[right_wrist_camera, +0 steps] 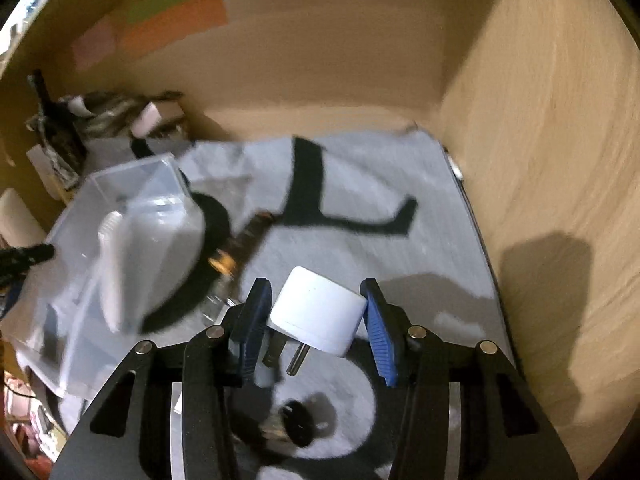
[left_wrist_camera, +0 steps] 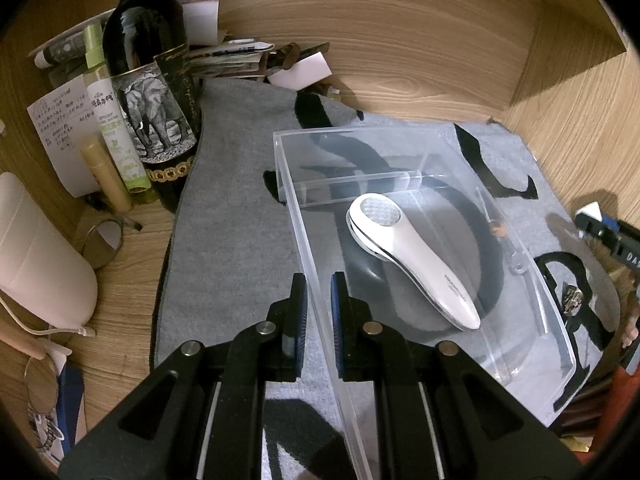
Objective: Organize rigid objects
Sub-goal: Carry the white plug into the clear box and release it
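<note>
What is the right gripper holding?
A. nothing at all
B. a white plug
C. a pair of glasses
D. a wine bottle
B: the right gripper has its blue pads pressed on both sides of a white plug, whose metal prongs stick out underneath.

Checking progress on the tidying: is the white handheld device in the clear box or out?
In. The white handheld device lies flat on the floor of the clear box, within its walls.
</note>
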The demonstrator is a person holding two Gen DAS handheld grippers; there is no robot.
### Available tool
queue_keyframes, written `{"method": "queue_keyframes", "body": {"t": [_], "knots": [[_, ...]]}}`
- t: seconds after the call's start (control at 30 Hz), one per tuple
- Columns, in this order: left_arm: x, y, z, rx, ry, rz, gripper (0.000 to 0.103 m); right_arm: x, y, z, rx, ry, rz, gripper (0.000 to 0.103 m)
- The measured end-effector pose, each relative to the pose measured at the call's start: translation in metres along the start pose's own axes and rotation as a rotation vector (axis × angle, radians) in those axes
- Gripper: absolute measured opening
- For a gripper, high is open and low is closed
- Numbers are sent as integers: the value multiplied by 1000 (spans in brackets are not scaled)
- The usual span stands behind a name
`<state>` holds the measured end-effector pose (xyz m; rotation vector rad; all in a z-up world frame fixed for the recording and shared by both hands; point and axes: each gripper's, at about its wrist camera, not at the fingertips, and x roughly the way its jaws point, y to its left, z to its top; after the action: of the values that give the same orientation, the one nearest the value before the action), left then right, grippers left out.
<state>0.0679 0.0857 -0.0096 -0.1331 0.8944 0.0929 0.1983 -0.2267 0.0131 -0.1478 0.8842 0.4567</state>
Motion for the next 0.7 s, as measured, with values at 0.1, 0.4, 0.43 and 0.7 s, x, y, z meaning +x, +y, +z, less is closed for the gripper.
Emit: {"method": "queue_keyframes", "body": {"t": [0.1, 0.4, 0.43, 0.7], "knots": [[0, 0, 0, 2, -1, 1, 11, -4, 14, 13, -34, -38, 26, 43], [-1, 0, 0, -1, 0, 0, 11, -18, 64, 41, -161, -124, 115, 43], [-1, 0, 0, 0, 0, 0, 11, -19, 71, 45, -178, -133, 129, 43], [-1, 0, 0, -1, -1, 0, 11, -16, 116, 60, -280, -161, 205, 43]]}}
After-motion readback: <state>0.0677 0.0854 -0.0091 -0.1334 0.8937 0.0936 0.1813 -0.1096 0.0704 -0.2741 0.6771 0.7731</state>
